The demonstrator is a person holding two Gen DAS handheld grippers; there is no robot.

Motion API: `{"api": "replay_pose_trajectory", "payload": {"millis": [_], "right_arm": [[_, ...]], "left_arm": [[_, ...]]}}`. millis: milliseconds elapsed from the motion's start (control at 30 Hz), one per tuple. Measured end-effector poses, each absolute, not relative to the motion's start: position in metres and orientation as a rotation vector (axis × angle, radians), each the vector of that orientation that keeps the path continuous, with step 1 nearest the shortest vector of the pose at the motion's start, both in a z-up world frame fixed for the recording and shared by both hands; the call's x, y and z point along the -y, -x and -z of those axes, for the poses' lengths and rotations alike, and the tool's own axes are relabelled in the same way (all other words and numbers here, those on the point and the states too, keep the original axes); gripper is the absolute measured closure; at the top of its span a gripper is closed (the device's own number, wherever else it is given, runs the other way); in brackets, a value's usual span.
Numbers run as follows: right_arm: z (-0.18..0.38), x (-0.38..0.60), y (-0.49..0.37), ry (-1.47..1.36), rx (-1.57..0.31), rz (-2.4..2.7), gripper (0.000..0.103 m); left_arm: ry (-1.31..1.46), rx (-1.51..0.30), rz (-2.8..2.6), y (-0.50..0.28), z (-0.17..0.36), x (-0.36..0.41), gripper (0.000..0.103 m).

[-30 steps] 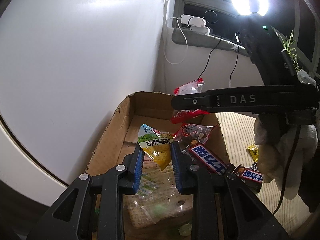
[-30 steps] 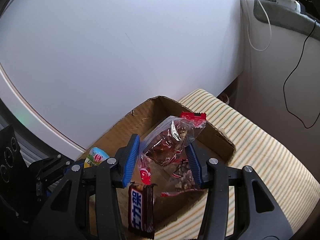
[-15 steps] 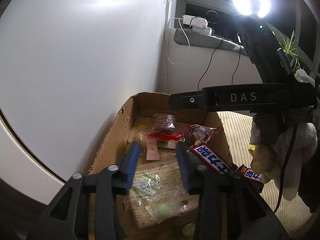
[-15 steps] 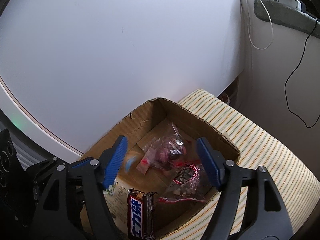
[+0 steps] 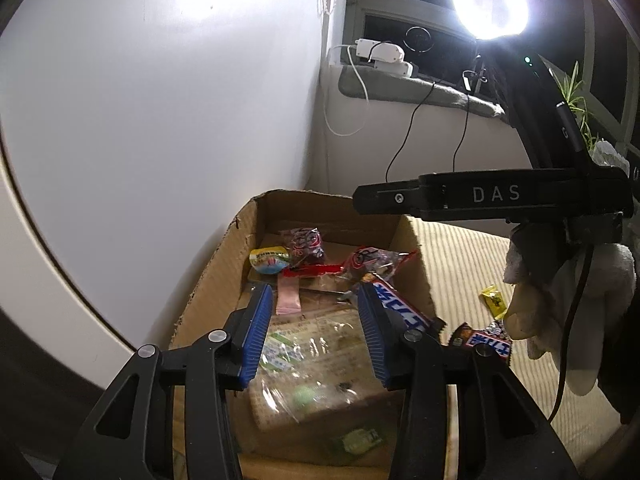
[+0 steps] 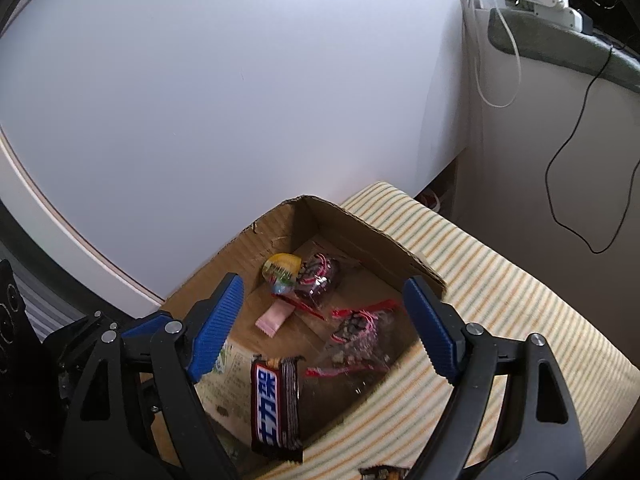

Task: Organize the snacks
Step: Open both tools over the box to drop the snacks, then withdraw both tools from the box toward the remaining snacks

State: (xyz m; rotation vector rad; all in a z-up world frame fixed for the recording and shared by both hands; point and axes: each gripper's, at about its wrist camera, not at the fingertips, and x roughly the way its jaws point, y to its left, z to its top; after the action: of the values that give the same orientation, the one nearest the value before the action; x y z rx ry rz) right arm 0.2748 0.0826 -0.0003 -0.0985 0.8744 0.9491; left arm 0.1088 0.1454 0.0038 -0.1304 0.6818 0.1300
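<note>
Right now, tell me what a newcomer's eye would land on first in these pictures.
The cardboard box against the white wall, littered with snacks: a Snickers bar leaning on its near rim and a yellow-green packet at the back. Both blue-padded claws hang open and empty above it, the right claw spread widest. In the left wrist view, a glaring ring lamp burns top right.

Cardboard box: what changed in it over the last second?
Both grippers let go: the left gripper dropped the yellow-green packet and the right gripper the clear red-trimmed bag into the cardboard box; both jaws have just been opening, nothing between them. The Snickers bar stayed on the rim.
</note>
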Motion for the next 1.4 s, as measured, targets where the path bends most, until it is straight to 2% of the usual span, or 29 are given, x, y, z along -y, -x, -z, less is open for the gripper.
{"api": "replay_pose_trajectory", "payload": {"millis": [767, 867, 1133, 1233, 1400], "right_arm": [[-0.027, 0.051, -0.207, 0.096, -0.727, -0.788, 0.017], [-0.023, 0.080, -0.197, 0.116, -0.729, -0.740, 0.006], [-0.002, 0.161, -0.168, 0.147, -0.746, -0.595, 0.006], [0.016, 0.191, -0.158, 0.133, -0.789, -0.547, 0.006], [0.044, 0.221, -0.146, 0.117, -0.852, -0.497, 0.006]], "left_arm": [[0.122, -0.641, -0.030, -0.065, -0.017, -0.085, 0.060], [0.122, -0.652, 0.000, -0.064, -0.013, -0.073, 0.060], [0.121, -0.694, 0.082, -0.067, 0.003, -0.036, 0.059], [0.117, -0.711, 0.109, -0.069, 0.009, -0.022, 0.048], [0.120, -0.761, 0.142, -0.075, 0.026, -0.001, 0.048]]}}
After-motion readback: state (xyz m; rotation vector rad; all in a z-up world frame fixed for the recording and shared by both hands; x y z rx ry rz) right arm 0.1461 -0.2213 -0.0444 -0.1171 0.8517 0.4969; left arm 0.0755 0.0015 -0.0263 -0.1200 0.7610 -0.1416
